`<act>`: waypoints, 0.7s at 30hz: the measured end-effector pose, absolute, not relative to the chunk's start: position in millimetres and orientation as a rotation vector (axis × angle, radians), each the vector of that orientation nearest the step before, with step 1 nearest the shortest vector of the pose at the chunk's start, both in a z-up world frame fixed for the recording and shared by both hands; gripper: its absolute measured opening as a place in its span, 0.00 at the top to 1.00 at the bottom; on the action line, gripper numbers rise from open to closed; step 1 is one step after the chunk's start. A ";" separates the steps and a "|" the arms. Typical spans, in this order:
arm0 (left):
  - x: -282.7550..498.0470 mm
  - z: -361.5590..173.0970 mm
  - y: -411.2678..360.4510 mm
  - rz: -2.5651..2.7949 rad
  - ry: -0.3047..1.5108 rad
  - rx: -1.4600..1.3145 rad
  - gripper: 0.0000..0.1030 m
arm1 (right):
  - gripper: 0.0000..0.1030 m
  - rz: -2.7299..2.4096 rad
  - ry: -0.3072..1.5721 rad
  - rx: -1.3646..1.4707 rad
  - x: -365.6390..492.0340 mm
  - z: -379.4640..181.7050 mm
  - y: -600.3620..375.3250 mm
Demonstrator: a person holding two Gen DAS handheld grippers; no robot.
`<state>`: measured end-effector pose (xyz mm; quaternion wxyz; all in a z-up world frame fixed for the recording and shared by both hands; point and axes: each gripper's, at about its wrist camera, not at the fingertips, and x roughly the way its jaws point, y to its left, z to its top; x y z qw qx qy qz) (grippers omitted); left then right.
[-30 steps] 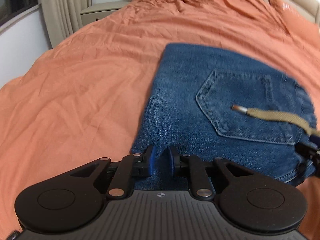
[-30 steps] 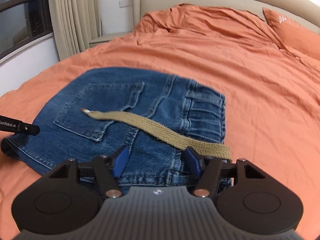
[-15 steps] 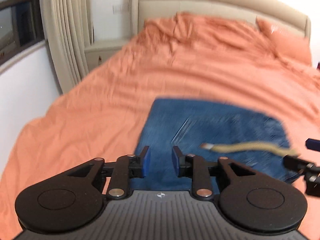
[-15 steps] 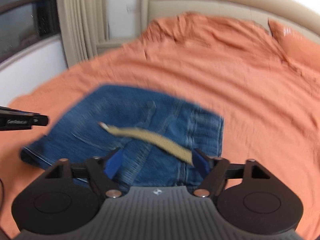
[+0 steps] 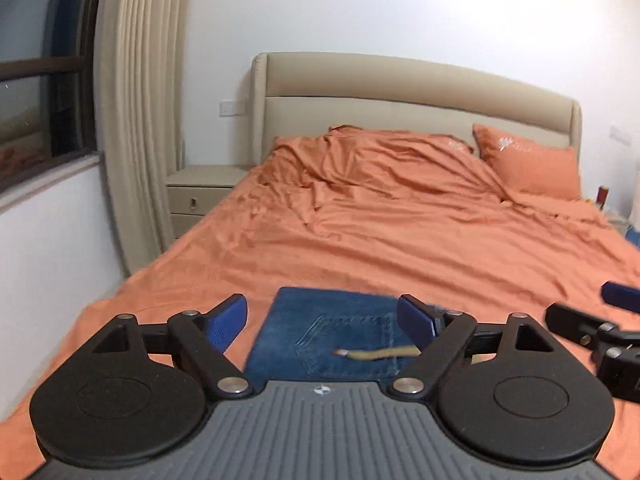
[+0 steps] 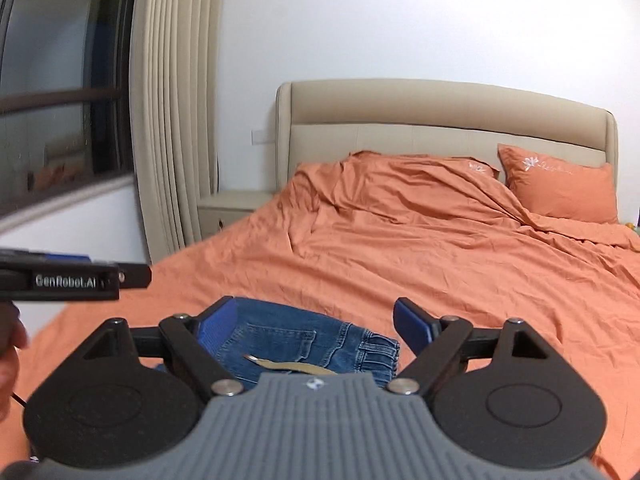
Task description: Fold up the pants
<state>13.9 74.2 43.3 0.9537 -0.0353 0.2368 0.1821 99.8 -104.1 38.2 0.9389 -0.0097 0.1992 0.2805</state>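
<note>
Compared with 1 second earlier, both cameras are sitting much higher and looking more level: the folded jeans (image 5: 332,336) that were filling the lower views are now showing only as a small blue patch low in each picture, while the headboard (image 5: 400,92), the wall, the curtain (image 5: 140,120) and the nightstand (image 5: 200,192) are coming into sight. The left gripper (image 5: 322,320), which was nearly pinched together over the hem of the jeans, is now spreading its blue-padded jaws wide, with nothing between them. The right gripper (image 6: 314,322), already partly apart before, is opening further too, and its jaws are likewise grasping nothing; the denim is merely showing through the gap from below. The jeans are lying folded on the orange bed (image 5: 400,240), back pocket up, with a tan belt (image 5: 380,354) trailing across them, just as it was lying earlier. In the right wrist view the other tool is crossing the left edge, carrying white lettering that is reading "GenRobot.AI", and part of a person's hand (image 6: 8,364) is showing beneath it. 2 orange pillows (image 6: 560,188) at the head of the bed are bearing a small white flower emblem with script beside it that is too small to read.
</note>
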 end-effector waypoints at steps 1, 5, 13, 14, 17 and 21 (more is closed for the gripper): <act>9.8 43.4 72.2 0.375 0.490 -0.062 0.04 | 0.21 0.562 0.411 -0.020 93.5 40.0 -106.6; -6.3 41.9 64.7 0.347 0.524 -0.038 0.04 | 0.21 0.535 0.411 0.015 67.0 37.3 -124.2; -17.9 6.4 55.5 0.341 0.609 -0.063 0.04 | 0.21 0.495 0.476 0.023 31.8 1.4 -136.8; -18.5 1.1 54.3 0.336 0.619 -0.072 0.04 | 0.21 0.494 0.488 0.024 32.2 -4.2 -136.3; -15.2 -16.5 51.1 0.321 0.662 -0.105 0.04 | 0.21 0.493 0.522 0.022 36.7 -19.8 -132.4; -9.9 -35.9 41.3 0.305 0.719 -0.098 0.04 | 0.21 0.491 0.563 0.008 40.1 -37.4 -126.2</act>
